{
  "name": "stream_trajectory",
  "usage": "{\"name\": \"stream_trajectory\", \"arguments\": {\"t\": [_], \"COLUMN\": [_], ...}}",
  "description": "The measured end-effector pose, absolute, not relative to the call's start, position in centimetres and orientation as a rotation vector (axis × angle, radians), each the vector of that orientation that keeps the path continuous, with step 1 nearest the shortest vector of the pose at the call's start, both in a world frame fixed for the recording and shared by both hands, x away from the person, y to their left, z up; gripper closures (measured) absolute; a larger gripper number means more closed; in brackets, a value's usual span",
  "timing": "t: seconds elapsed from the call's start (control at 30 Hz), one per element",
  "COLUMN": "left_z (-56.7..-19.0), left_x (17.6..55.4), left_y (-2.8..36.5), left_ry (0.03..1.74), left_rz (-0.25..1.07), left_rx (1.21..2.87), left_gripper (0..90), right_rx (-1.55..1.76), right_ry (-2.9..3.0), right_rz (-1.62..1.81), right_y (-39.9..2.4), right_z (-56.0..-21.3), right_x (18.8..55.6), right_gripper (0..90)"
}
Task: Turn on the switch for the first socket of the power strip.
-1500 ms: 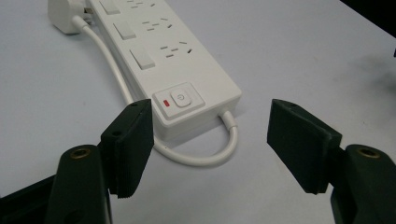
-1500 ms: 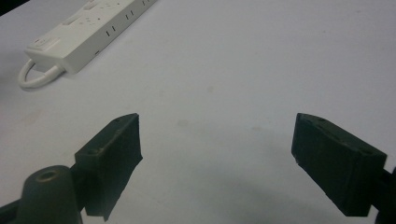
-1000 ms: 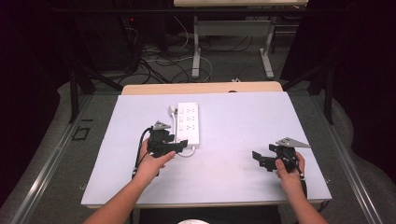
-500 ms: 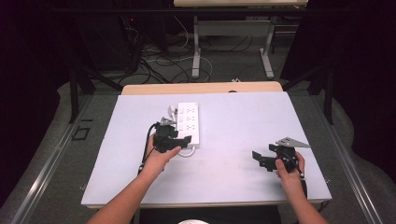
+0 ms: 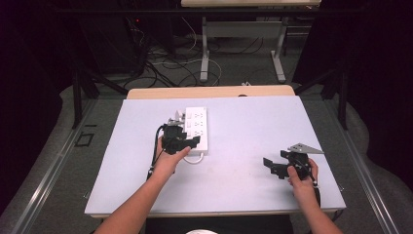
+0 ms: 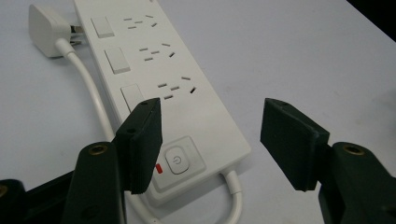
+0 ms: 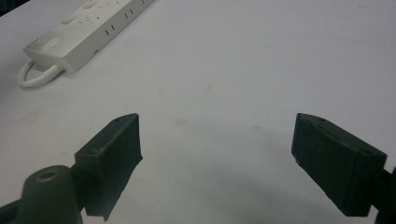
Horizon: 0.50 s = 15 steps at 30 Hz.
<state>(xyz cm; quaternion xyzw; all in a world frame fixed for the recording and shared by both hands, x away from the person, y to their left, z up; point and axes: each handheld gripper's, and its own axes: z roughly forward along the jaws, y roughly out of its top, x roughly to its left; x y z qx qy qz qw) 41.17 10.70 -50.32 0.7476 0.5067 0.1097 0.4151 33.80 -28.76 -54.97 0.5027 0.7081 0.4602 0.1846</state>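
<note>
Left tool [image 5: 187, 142] sits centre-left of the high view, forearm angled in from the bottom, jaws part open and empty over the near end of the power strip [image 5: 196, 129]. Right tool [image 5: 277, 165] lower right, jaws wide, over bare table [image 5: 253, 122]. Plug [image 6: 46, 30] beside the strip's far end.

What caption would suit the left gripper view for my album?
Open left gripper poised over a white power strip, near its power button.

A: Where does the power strip [image 5: 196, 127] lie?
B: On the desk [image 5: 243, 185], left of centre, its plug [image 6: 45, 31] just beside its far end.
A: And the grippers?
B: Left gripper [image 5: 187, 142] over the strip's near end; right gripper [image 5: 272, 165] well apart, near the right edge.
</note>
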Motion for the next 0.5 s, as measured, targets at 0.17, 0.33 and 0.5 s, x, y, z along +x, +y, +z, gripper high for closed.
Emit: {"name": "stream_trajectory", "arguments": {"t": [0.17, 0.33, 0.5], "left_z": [-50.4, -50.7, -51.0], "left_x": [41.7, 42.3, 42.8], "left_y": [10.7, 10.9, 11.2], "left_ry": [1.317, 1.357, 1.400], "left_rz": [0.242, 0.200, 0.157], "left_rx": [1.855, 1.841, 1.835], "left_gripper": [40.6, 41.7, 45.3], "right_rx": [1.414, 1.412, 1.419], "right_ry": [1.998, 1.998, 1.998], "right_rz": [1.297, 1.298, 1.300], "right_y": [-28.8, -28.9, -28.9], "right_z": [-55.0, -55.0, -55.0], "right_x": [33.8, 33.9, 33.9], "right_gripper": [15.0, 15.0, 15.0]}}
